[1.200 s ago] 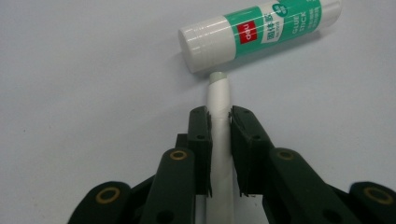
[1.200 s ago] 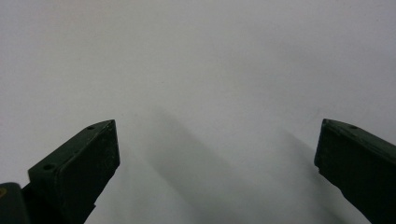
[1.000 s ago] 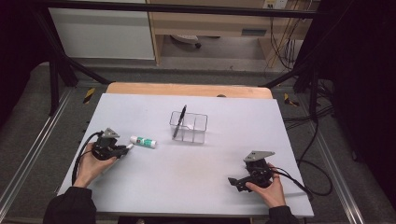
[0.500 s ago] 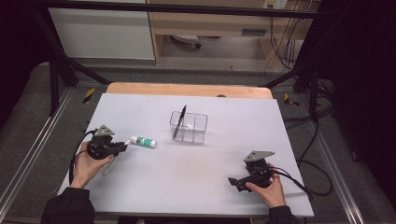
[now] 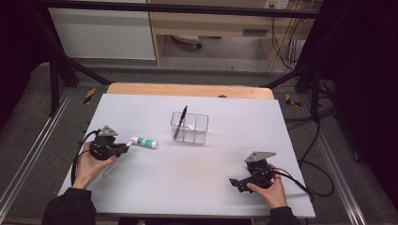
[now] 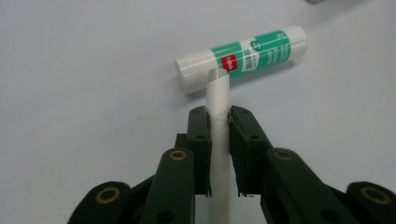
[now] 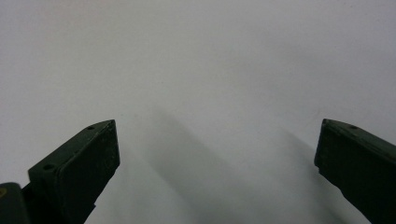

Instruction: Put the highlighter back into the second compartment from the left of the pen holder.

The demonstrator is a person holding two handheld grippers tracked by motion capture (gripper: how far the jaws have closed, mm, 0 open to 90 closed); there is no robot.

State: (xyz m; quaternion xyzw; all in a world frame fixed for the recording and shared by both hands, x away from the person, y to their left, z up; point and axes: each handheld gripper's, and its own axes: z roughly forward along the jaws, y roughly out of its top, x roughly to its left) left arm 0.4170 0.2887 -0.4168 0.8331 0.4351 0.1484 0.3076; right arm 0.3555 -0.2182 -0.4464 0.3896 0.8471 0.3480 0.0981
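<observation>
In the high view, the left gripper (image 5: 123,148) is seen low over the table (image 5: 197,187) at its left side, with a thin white stick held in it and a glue stick (image 5: 143,142) lying just beyond its tip. A clear bin (image 5: 190,127) stands near the table's middle, well apart from both, and a black pen (image 5: 180,123) leans upright in its left compartment. The right gripper (image 5: 234,182) rests near the table's right front corner, far from all of these.

In the left gripper view, the jaws are seen closed on the white stick (image 6: 218,121), which passes between the pads and juts forward past them. Its tip lies at or just over the white cap end of the glue stick (image 6: 243,58); whether the two touch cannot be told. The glue stick lies on its side, slanted across the table.

In the right gripper view, the jaws stand wide apart over bare table, and nothing is held between them.

Several risks can be judged from here. The glue stick is round and could be rolled away if nudged by the stick's tip. The stick is gripped well back from its tip, so it could pivot or slip if pressed against anything. The bin could be tipped, and the pen toppled, by a careless drop.
</observation>
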